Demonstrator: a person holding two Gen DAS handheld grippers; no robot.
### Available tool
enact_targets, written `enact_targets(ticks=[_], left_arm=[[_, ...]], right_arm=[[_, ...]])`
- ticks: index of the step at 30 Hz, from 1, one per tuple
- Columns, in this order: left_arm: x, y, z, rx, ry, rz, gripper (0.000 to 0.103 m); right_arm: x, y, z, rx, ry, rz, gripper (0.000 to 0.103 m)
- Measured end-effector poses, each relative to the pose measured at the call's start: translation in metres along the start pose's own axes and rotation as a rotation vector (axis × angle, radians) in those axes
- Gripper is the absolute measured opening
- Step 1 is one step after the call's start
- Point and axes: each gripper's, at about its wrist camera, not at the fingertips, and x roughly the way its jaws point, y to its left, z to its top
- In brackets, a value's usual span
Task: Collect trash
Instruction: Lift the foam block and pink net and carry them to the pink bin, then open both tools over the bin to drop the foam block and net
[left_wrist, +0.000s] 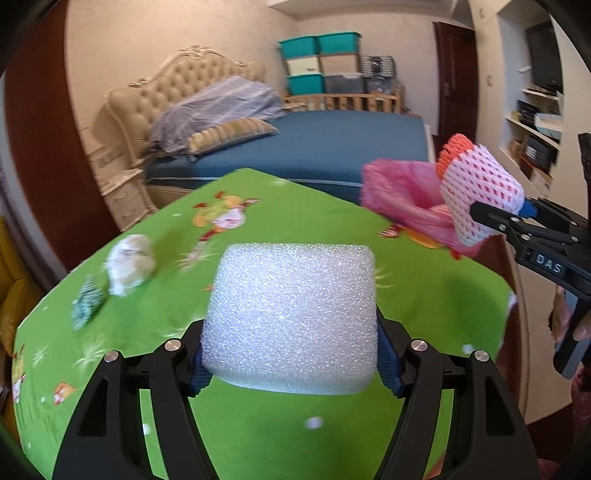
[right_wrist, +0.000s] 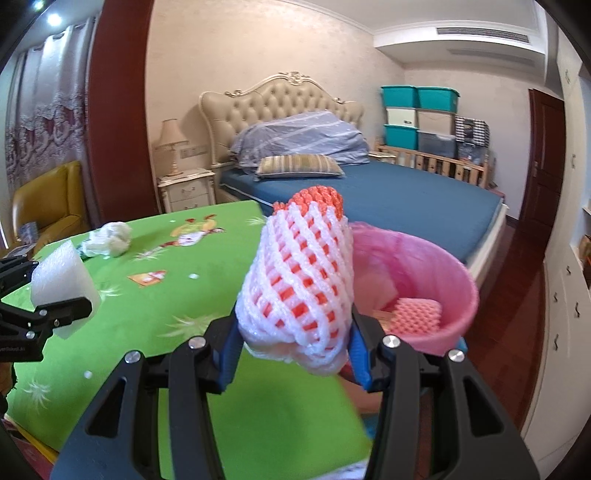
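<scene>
My left gripper (left_wrist: 291, 363) is shut on a white foam block (left_wrist: 291, 317), held above the green tablecloth (left_wrist: 258, 435); the same block (right_wrist: 61, 280) shows at the left of the right wrist view. My right gripper (right_wrist: 295, 363) is shut on a white-and-orange foam fruit net (right_wrist: 301, 284), also seen in the left wrist view as the net (left_wrist: 480, 192) at the far right. Just beyond the net stands a pink-lined trash bin (right_wrist: 443, 295) with a pink foam piece (right_wrist: 415, 314) inside. A crumpled white tissue (left_wrist: 129, 264) and a small greenish scrap (left_wrist: 86, 302) lie on the cloth at the left.
The table's far edge (left_wrist: 295, 181) drops off toward a blue bed (right_wrist: 406, 199). A yellow armchair (right_wrist: 48, 210) and a nightstand (right_wrist: 186, 188) stand to the left. Shelves (left_wrist: 535, 122) and a dark door (right_wrist: 543, 166) are on the right.
</scene>
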Motion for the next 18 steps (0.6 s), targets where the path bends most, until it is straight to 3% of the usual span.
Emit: enact_targets(ticks=[5,14,18], left_arm=[[0.018,-0.027,0.016,0.032,0.032,-0.074,0.066],[0.052,-0.069,0.087,0.002,-0.011,-0.204,0.066],[0.073,-0.09,0.119,0.004,-0.042,-0.224,0.066]], right_arm=[[-0.002,-0.033,-0.008,0.028,0.008,-0.058,0.048],[0.004,-0.088,0.001,0.044,-0.001,-0.146,0.048],[0.018,-0.107,0.007,0.053,0.005,-0.16,0.049]])
